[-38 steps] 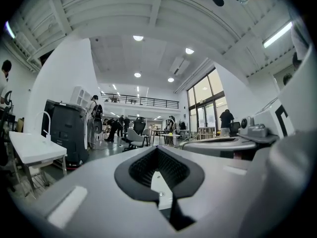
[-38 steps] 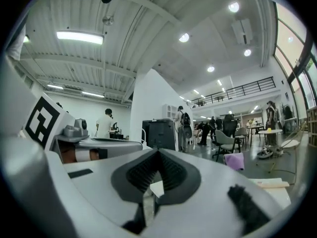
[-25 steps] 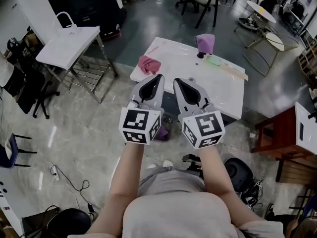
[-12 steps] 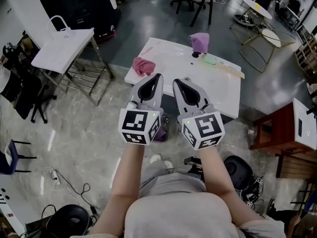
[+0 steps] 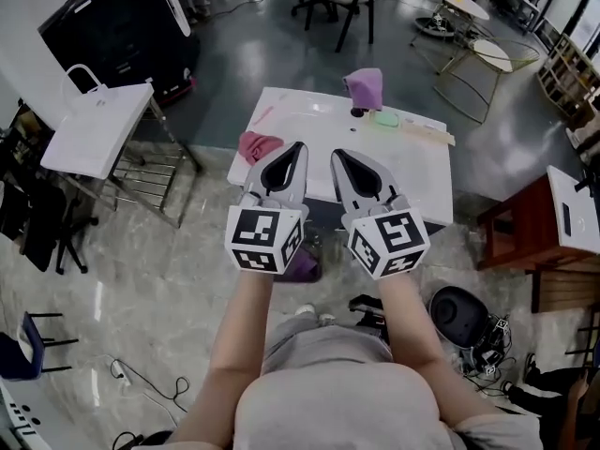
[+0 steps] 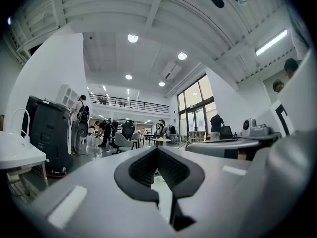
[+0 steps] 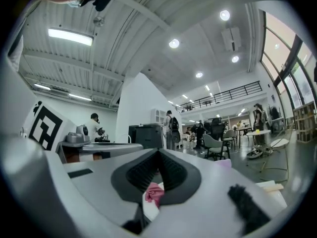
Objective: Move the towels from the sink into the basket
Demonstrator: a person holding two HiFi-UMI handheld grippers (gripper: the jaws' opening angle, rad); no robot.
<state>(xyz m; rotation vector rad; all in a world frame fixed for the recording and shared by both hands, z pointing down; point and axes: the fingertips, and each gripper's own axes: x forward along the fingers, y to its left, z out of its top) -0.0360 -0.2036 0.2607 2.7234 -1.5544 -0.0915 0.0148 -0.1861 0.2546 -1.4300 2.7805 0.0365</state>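
Two grippers are held side by side ahead of us, both pointing level toward a white sink top point(image 5: 412, 172). The left gripper point(image 5: 299, 146) has its jaws closed, the ribbed pads meeting at the tips with nothing between them, as its own view shows. The right gripper point(image 5: 337, 154) is closed too and holds nothing. In the right gripper view a pink towel point(image 5: 255, 145) shows through the gap below the shut tips, but it lies well beyond them on the sink top, not in the grip.

From the head view we see that pink towel crumpled near the left edge of the sink top, just beside the left gripper's tip in the picture. A purple towel point(image 5: 366, 87) stands bunched at the far edge, well apart from the pink one, near a small dark spot point(image 5: 356, 112) in the white surface. A pale green item point(image 5: 385, 118) lies just beside that spot, and we cannot tell what it is.

On the floor at the near edge of the sink unit, a purple object point(image 5: 302, 266) shows partly behind the left gripper's marker cube point(image 5: 264, 237); we cannot tell whether it is the basket. To the left stands a white folding table point(image 5: 94, 129), and a reddish-brown cabinet point(image 5: 525, 228) stands at the right.
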